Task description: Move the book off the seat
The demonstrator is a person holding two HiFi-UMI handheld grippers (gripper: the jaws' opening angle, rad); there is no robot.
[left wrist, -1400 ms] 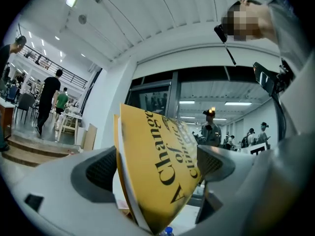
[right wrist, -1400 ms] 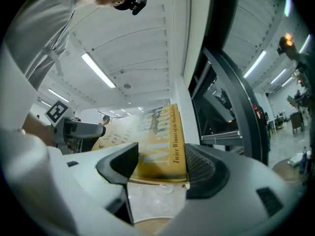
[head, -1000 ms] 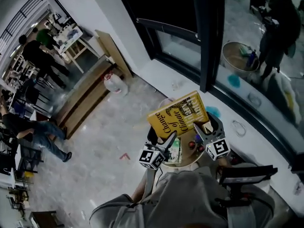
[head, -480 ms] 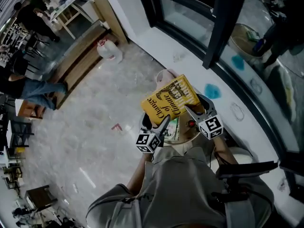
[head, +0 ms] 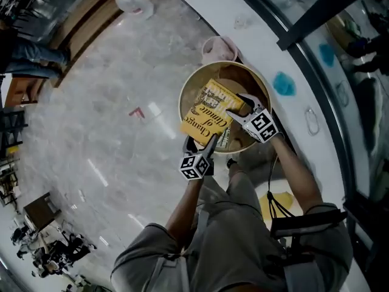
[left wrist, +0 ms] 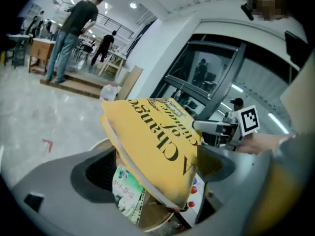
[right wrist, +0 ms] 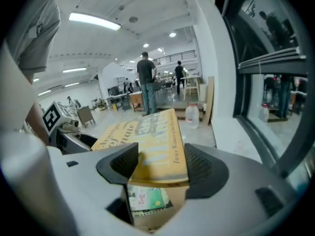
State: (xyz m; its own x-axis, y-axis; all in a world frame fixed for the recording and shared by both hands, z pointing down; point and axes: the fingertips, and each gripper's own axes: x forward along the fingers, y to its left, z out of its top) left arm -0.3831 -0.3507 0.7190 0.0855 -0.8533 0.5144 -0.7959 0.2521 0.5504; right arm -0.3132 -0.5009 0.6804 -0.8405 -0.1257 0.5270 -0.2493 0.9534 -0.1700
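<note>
Bearing black lettering, the book [head: 208, 112] is yellow.

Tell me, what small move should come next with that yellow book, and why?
Probably carry the book sideways, past the rim of the seat. The left tongs and the right tongs both grip it, tilted, above the round seat. A green booklet lies beneath it, so it is not yet clear.
</note>
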